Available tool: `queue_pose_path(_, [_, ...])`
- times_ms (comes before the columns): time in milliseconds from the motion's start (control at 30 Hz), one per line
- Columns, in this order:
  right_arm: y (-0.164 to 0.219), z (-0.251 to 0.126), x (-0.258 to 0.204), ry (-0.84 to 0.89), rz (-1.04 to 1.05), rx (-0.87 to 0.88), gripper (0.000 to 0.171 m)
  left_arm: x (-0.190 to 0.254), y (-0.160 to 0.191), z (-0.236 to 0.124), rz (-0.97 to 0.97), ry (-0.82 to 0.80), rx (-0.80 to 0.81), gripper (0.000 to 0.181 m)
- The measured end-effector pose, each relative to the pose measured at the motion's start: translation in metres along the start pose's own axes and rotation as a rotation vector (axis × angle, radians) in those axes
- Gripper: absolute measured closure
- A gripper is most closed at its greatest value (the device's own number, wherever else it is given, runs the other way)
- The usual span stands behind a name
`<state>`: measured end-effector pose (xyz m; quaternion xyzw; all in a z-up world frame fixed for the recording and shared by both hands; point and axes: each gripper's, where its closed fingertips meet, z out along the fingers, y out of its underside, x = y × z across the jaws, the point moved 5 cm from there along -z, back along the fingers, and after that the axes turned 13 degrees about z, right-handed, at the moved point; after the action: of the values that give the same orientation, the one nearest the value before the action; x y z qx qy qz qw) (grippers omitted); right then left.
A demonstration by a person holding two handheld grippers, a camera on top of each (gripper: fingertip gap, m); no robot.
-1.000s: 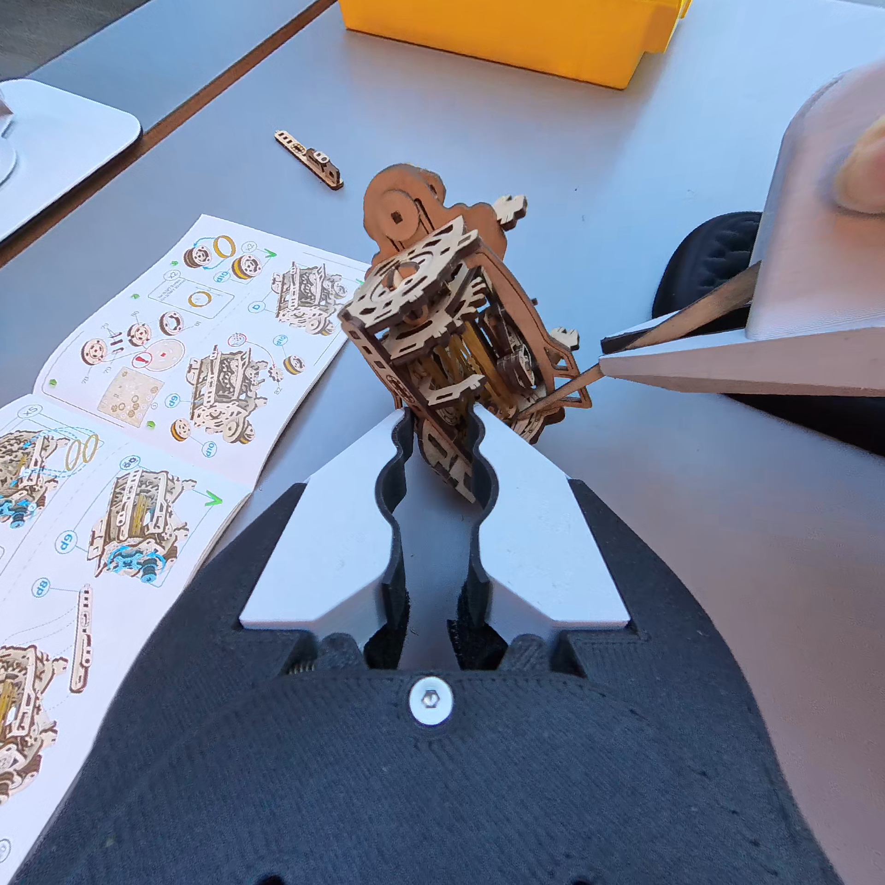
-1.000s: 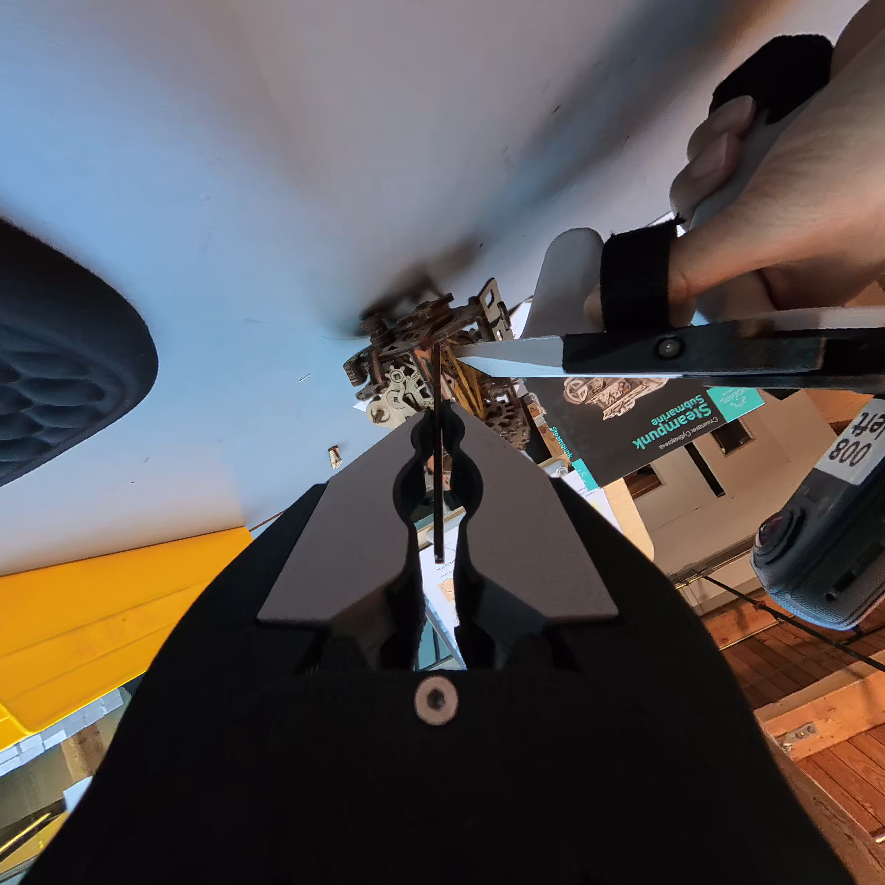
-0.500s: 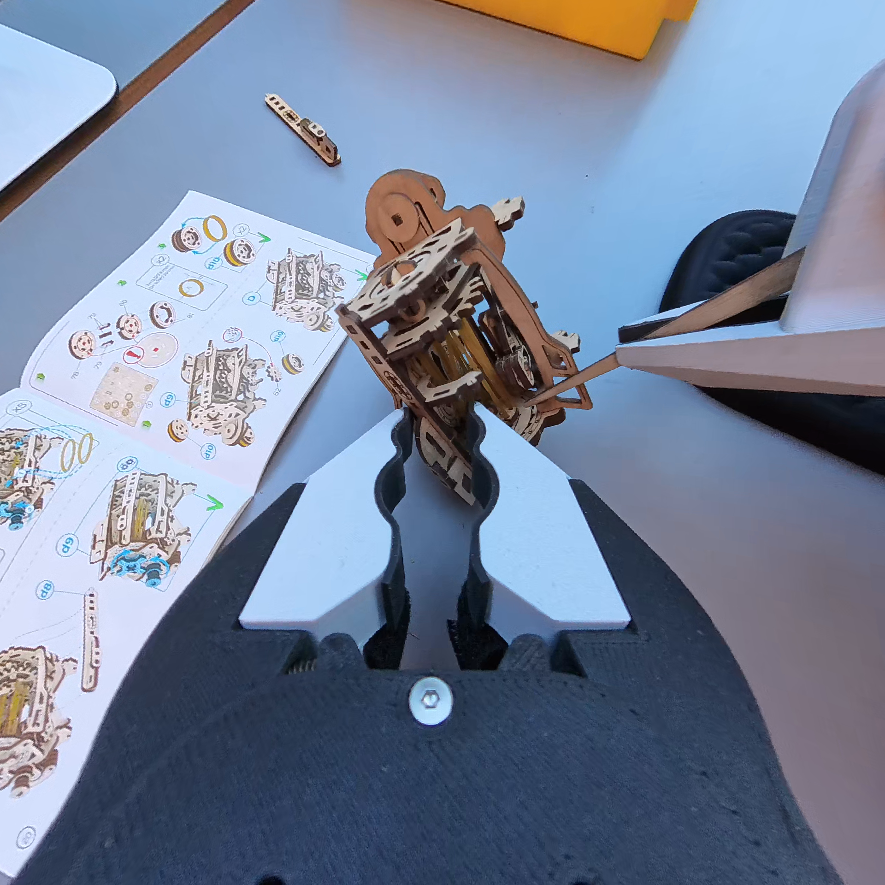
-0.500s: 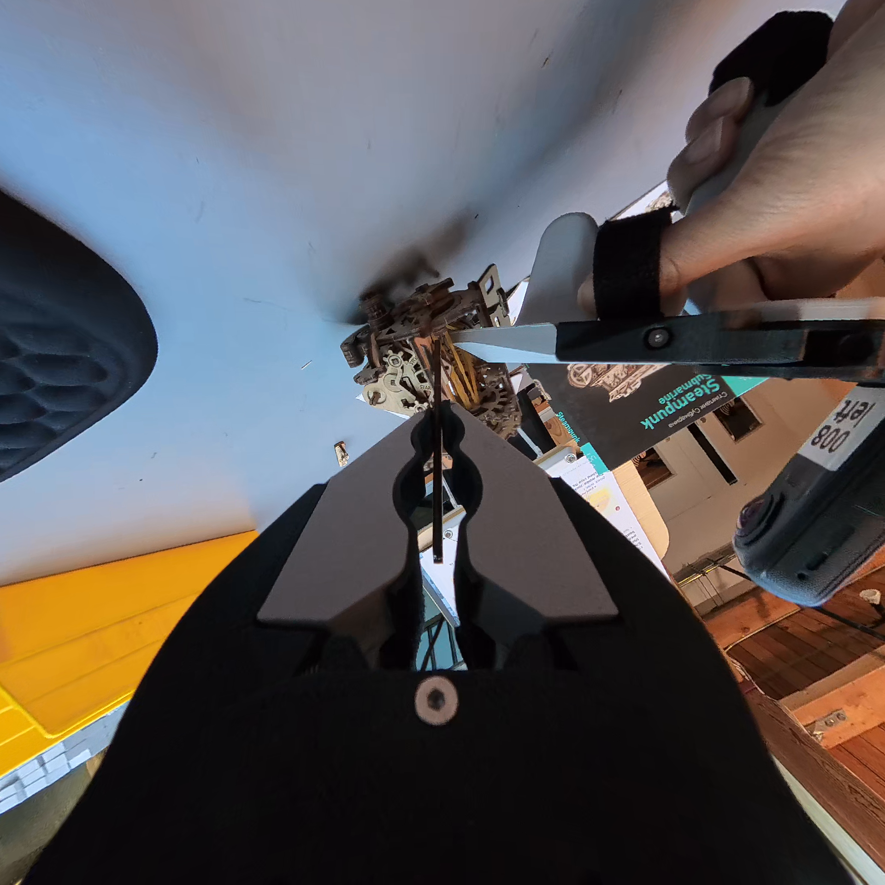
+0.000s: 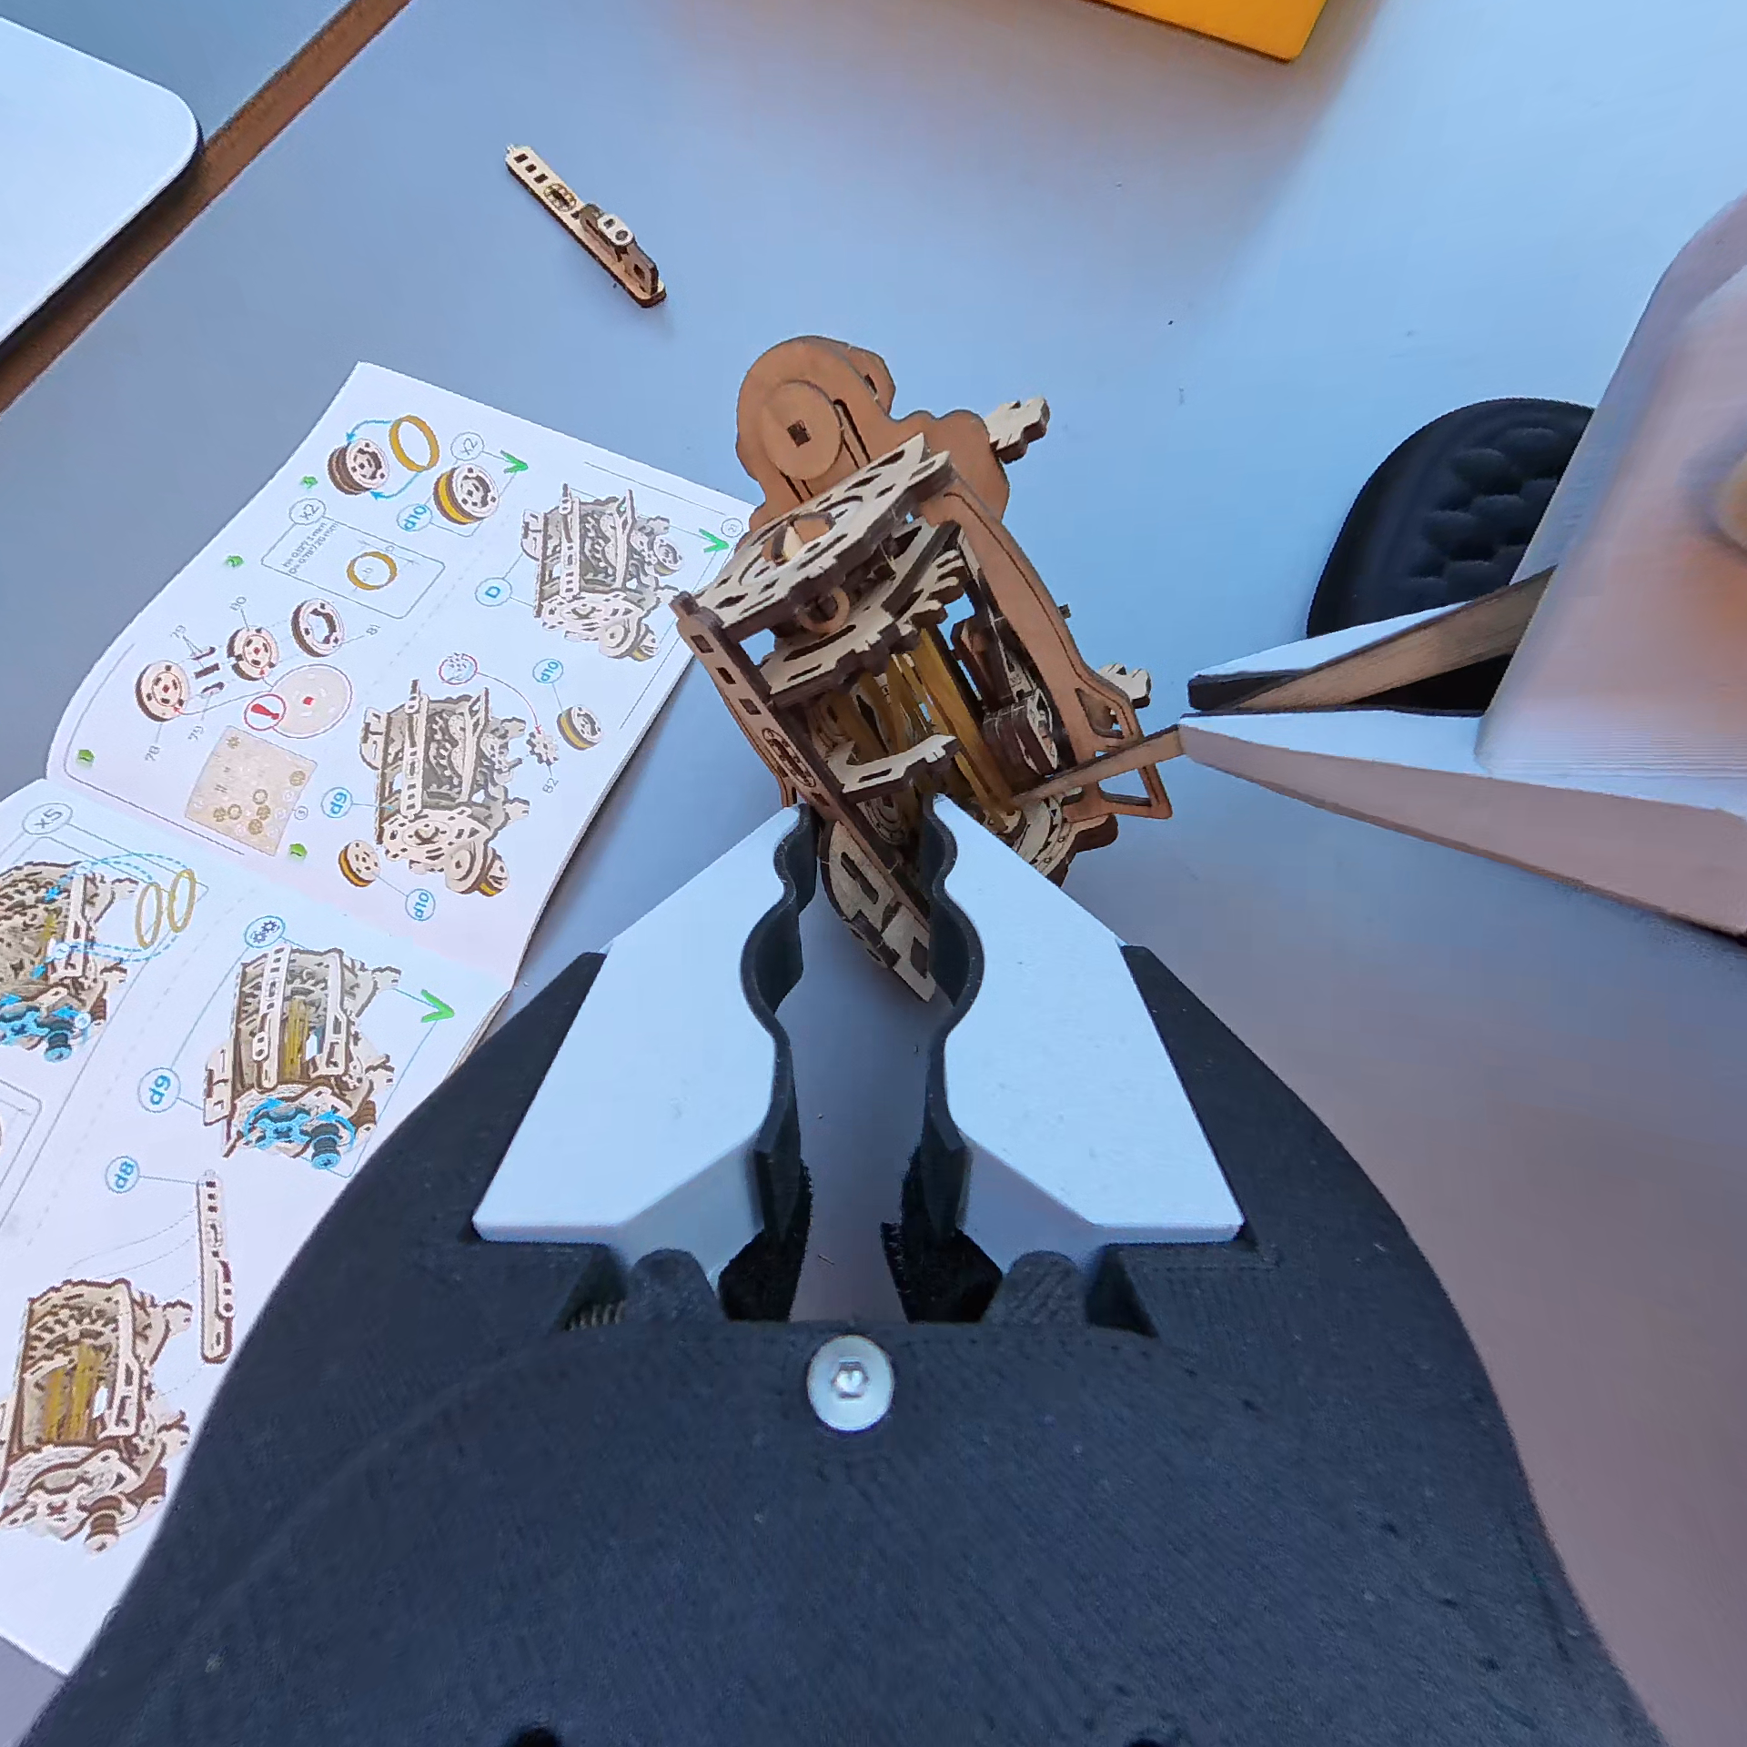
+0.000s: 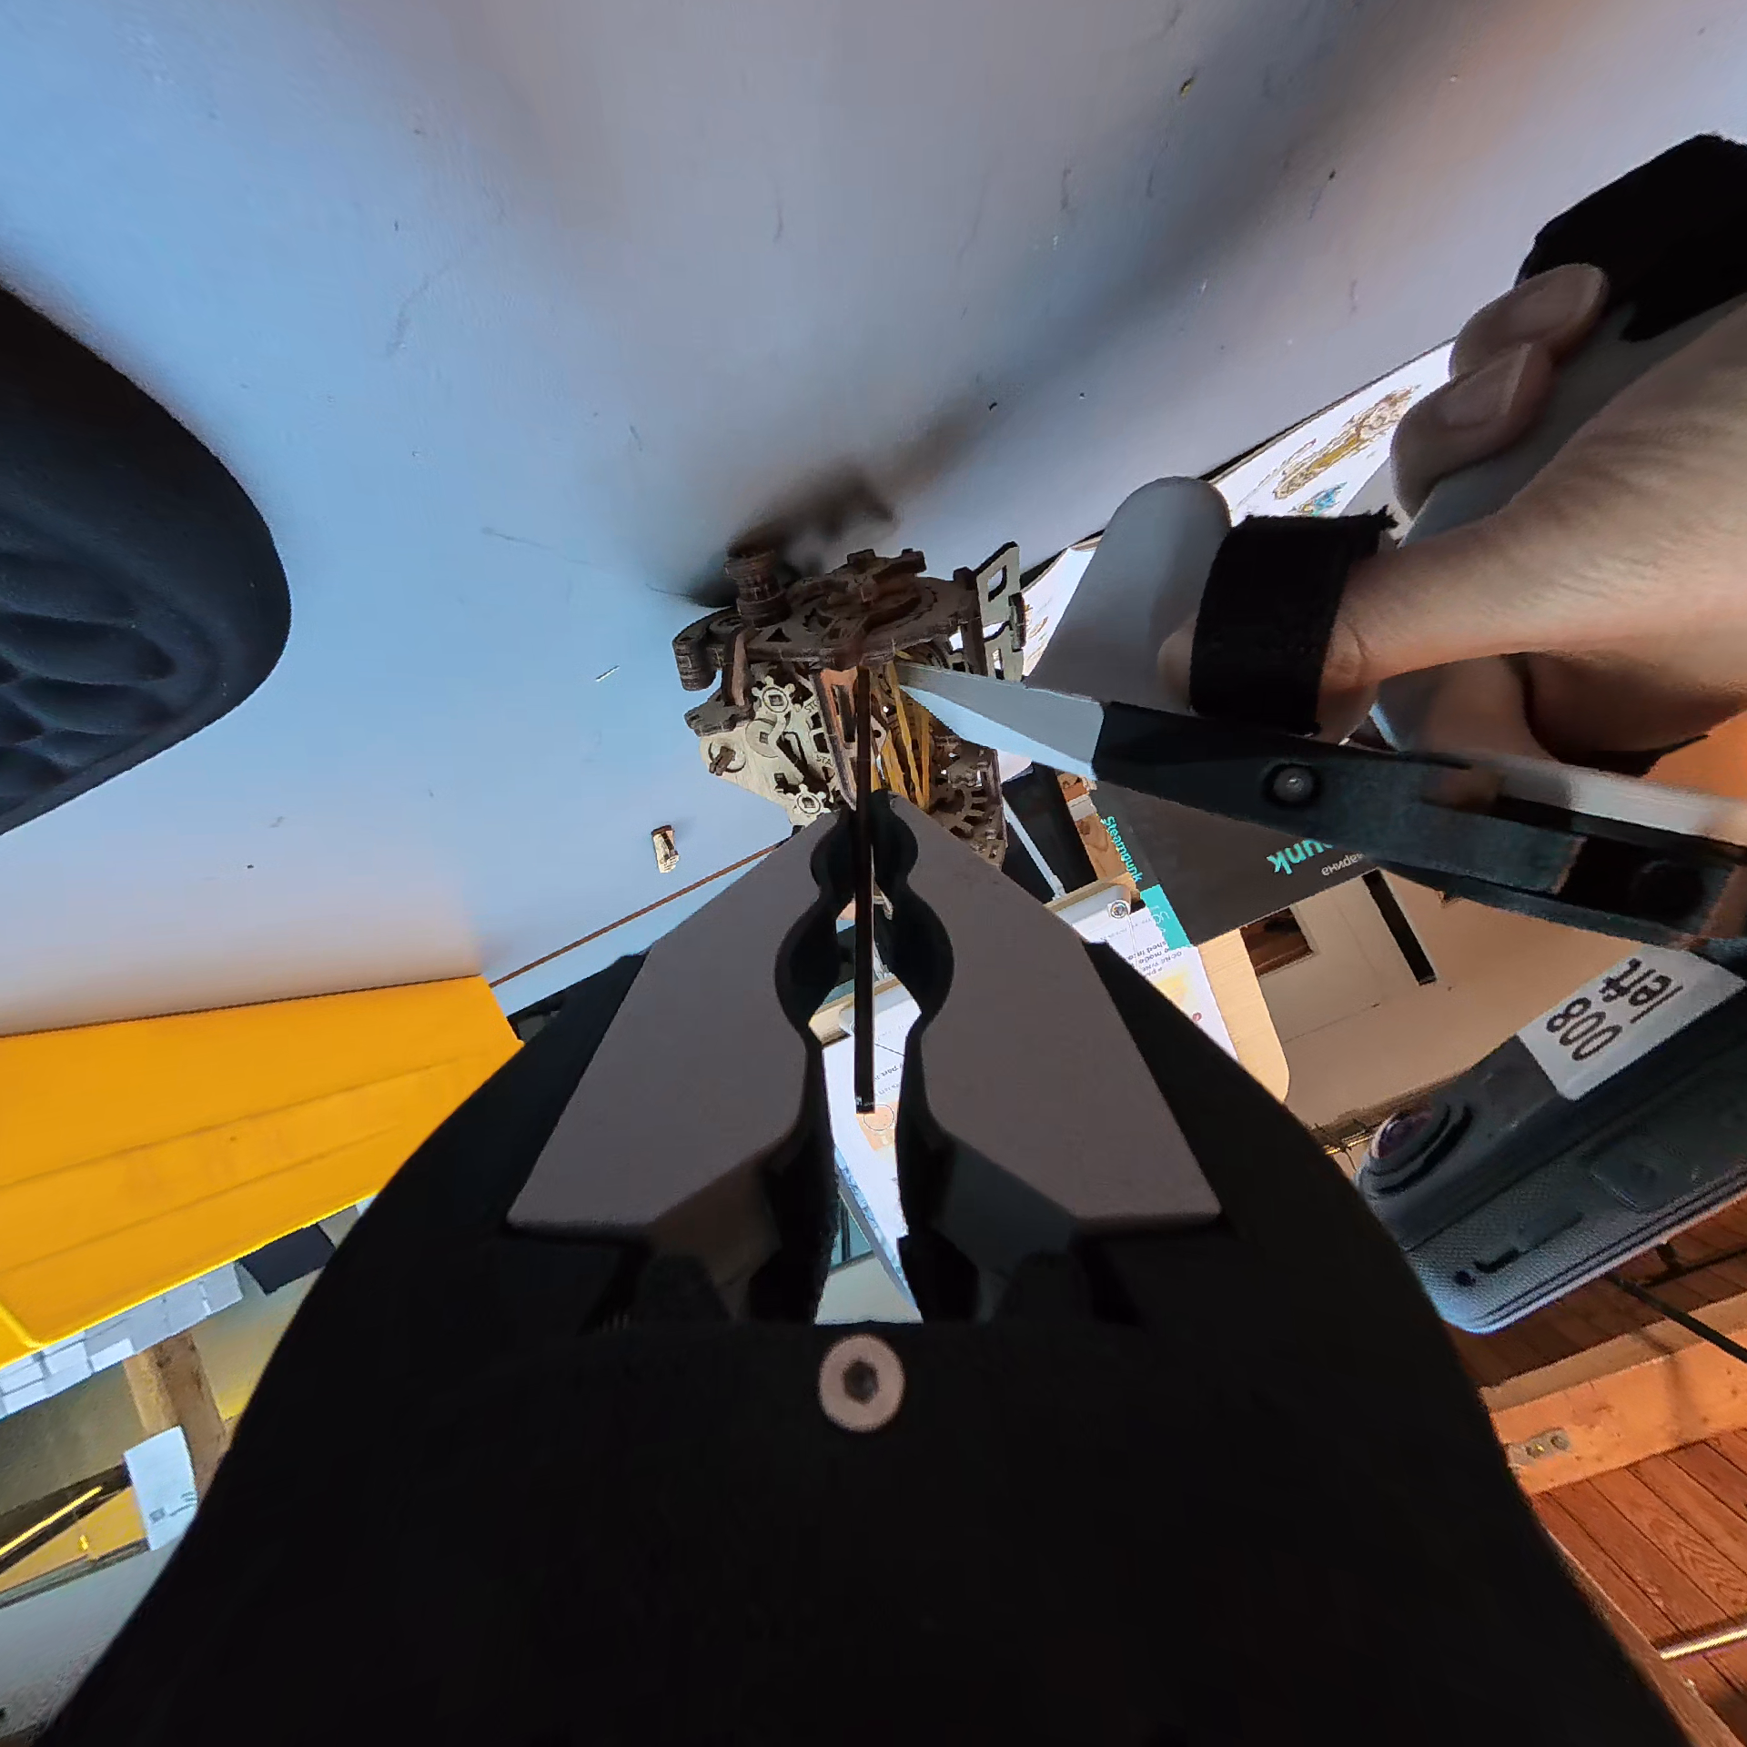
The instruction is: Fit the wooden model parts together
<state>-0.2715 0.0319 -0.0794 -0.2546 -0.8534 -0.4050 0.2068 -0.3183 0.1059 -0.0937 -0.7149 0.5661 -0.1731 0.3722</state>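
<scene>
A half-built wooden model point(image 5: 889, 652) of gears and plates, with yellow bands inside, stands tilted above the grey table point(image 5: 945, 236). My left gripper point(image 5: 870, 832) is shut on its lower plate. My right gripper point(image 6: 862, 821) is shut on a thin flat wooden strip point(image 6: 862, 908), held edge-on. In the left wrist view the right gripper point(image 5: 1182, 718) comes in from the right, and the strip point(image 5: 1097, 768) has its tip in the model's lower right side. The right wrist view is rolled over: the model point(image 6: 841, 681) hangs from the table at the top, with the left gripper point(image 6: 908, 676) on it.
An open instruction booklet point(image 5: 312, 718) lies left of the model. A loose wooden bar point(image 5: 586, 227) lies behind it. A yellow bin point(image 5: 1219, 24) stands at the far edge. A black pad point(image 5: 1446, 529) lies at right. A tiny wooden piece point(image 6: 666, 847) lies on the table. One gripper's finger ends stand about 6 centimeters off the other's.
The left wrist view has crept forward: bin and booklet slid back in frame. In the right wrist view the model has drawn closer and the left gripper now slants, while the strip stays in the model.
</scene>
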Motion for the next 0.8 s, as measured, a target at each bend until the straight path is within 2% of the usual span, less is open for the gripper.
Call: queue_pose_path(800, [0.0011, 0.004, 0.0001, -0.025, -0.051, -0.016, 0.169, -0.0023, -0.0007, 0.0022, -0.012, 0.006, 0.012, 0.164])
